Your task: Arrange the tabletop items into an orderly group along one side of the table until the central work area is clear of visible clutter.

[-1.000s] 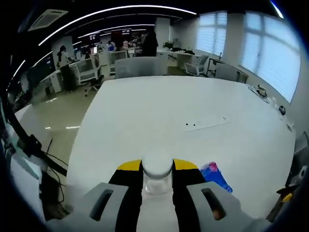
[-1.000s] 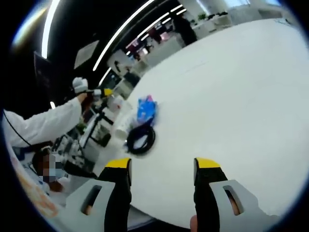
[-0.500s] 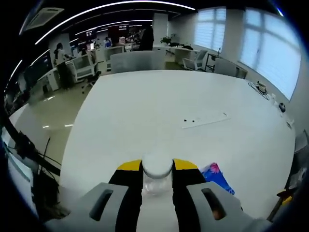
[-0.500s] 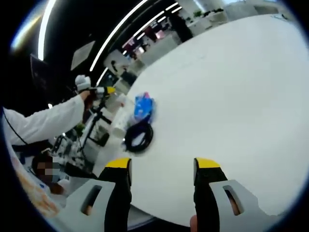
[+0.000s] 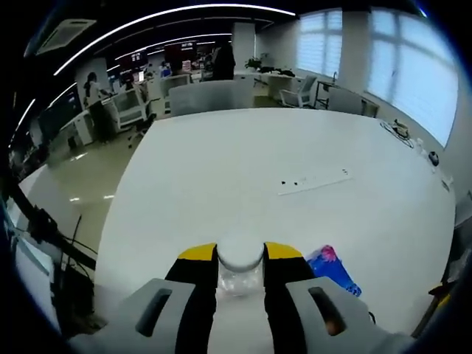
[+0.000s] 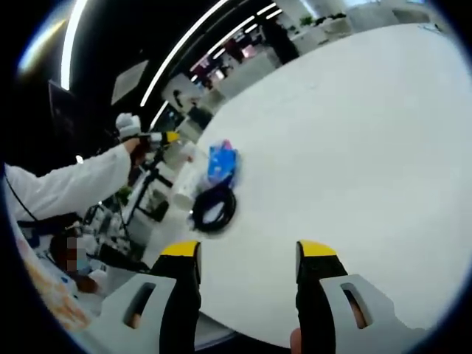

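My left gripper (image 5: 240, 253) is shut on a small clear bottle with a white cap (image 5: 240, 280), held over the near edge of the white table (image 5: 243, 169). A blue packet (image 5: 333, 270) lies just right of its jaws. In the right gripper view, the blue packet (image 6: 221, 162) lies beside a black coiled cable (image 6: 214, 209) and a small white cylinder (image 6: 182, 195) near the table's left edge. My right gripper (image 6: 248, 254) stands open above the table (image 6: 354, 147) with nothing between its jaws. The left gripper (image 6: 151, 137) shows raised at the left, beyond a white sleeve (image 6: 70, 188).
A thin white strip with dark dots (image 5: 313, 181) lies mid-table. Small items (image 5: 402, 133) sit along the far right edge by the windows. Office chairs (image 5: 210, 96) stand at the far side, with desks and people beyond. A stand with cables (image 6: 140, 206) is off the table's left edge.
Both views have shifted slightly with the hands. The left gripper keeps hold of the bottle, and nothing on the table has moved.
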Motion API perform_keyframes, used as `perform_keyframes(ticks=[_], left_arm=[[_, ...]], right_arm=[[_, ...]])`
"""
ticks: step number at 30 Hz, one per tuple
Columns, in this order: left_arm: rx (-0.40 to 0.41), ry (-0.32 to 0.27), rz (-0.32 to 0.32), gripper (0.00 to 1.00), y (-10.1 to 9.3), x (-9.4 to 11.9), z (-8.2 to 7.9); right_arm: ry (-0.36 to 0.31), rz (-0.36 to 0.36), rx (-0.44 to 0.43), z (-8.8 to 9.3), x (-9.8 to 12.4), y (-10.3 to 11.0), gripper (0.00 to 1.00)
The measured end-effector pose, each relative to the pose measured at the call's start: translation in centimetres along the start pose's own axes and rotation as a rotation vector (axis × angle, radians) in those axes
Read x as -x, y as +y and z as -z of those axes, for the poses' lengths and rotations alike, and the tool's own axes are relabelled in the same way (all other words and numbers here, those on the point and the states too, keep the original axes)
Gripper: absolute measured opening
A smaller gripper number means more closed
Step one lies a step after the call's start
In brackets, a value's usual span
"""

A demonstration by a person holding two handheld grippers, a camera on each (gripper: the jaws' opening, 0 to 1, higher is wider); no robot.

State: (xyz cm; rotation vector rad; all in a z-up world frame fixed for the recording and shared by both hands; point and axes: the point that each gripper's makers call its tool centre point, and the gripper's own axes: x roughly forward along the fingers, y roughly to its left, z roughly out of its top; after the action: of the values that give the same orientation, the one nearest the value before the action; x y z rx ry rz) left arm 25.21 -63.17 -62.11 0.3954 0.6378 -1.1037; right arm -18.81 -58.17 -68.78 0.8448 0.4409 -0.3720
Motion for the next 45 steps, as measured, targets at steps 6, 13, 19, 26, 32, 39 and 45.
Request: perform_keyframes(ticks=[6,13,19,26,32,39,45], left_arm=[[0.022,-0.097,-0.022,0.58,0.0,1.4,-1.7],[0.009,-0.191,-0.045,0.85,0.4,3.7,-3.8],[-0.006,-0.204,-0.042,0.86,0.4,5.7,-3.6],[-0.008,-0.210,-0.040,0.86,0.5,7.9,-1.6],[-0.020,-0.192,-0.046,0.85,1.2,9.6,0.7],[0.028,-0.189,-0.049,0.84,1.6,11.1,2.7],[0.084,-0.185,-0.022,0.81,0.8,11.5,4.4]], right_arm=[[-0.013,-0.007,0.005,-0.2,0.5,0.1,0.50],[-0.027,-0.027,0.013,-0.6,0.7,0.5,0.51],[-0.026,-0.050,0.041,-0.9,0.7,1.2,0.51],[-0.009,-0.070,0.076,-0.7,0.8,1.8,0.51],[0.000,-0.076,0.091,-0.8,0.7,1.9,0.50],[0.021,-0.081,0.115,-0.7,0.5,2.1,0.50],[0.045,-0.090,0.130,-0.3,0.1,2.2,0.50]])
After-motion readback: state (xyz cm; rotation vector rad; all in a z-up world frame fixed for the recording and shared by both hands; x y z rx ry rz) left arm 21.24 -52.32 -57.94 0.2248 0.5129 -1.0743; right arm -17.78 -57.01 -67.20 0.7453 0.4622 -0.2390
